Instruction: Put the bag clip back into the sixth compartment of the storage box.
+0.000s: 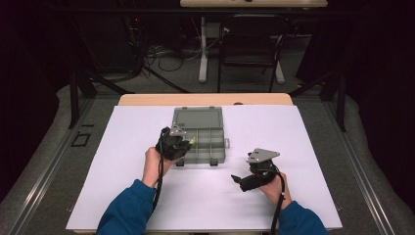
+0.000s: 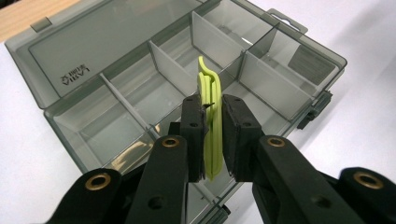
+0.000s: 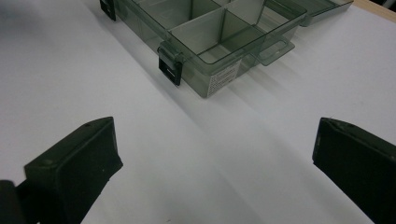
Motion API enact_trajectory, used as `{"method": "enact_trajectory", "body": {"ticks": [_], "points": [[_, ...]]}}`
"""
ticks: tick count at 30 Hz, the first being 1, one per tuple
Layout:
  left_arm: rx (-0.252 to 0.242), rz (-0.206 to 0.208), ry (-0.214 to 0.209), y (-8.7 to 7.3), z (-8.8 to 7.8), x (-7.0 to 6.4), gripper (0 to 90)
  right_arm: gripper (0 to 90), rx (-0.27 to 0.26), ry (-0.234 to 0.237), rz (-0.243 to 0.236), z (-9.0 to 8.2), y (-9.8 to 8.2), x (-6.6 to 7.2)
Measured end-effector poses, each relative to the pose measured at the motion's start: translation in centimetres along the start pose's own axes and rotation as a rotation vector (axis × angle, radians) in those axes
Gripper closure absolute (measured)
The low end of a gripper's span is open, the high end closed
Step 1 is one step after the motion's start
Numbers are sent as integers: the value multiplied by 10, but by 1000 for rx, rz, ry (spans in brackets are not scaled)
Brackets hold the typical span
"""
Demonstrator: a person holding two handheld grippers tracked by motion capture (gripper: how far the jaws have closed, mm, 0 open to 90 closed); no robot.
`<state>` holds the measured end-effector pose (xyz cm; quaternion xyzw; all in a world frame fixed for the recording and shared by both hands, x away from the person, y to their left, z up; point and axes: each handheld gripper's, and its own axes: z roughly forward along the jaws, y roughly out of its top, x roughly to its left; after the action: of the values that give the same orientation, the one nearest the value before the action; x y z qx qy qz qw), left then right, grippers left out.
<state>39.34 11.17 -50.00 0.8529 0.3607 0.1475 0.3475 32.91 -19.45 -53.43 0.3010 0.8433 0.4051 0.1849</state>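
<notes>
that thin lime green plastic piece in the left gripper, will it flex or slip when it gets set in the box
The thin lime-green plastic piece looks flat and slim, so it is probably light and somewhat bendy; its free top end curves a little. The left gripper pinches it by its flat faces, which seems secure. Released on edge in the open smoky-grey plastic compartment box, it would likely tip flat.

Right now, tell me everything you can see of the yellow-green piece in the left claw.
The yellow-green piece looks like thin, flat plastic, seemingly several curved strips lying side by side with rounded tops. It stands on edge, roughly upright, clamped between the two black pads of the left claw, its top sticking out beyond them. It hangs above the middle compartments of the open smoky-grey organizer box; nothing else touches it.
</notes>
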Motion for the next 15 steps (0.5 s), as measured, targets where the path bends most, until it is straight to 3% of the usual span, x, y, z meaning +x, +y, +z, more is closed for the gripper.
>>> {"method": "enact_trajectory", "body": {"ticks": [6, 8, 12, 15], "points": [[19, 5, -7, -2, 6, -1, 766, 0, -1, 5, 3, 0, 0, 0], [16, 1, -11, -2, 5, 0, 645, 0, -2, 4, 4, 0, 0, -1], [15, 3, 22, -2, 4, 1, 419, 0, -9, 5, 11, -1, 0, -1], [11, 17, 37, -2, 2, 1, 301, 0, -10, 6, 12, -1, 0, -2]]}}
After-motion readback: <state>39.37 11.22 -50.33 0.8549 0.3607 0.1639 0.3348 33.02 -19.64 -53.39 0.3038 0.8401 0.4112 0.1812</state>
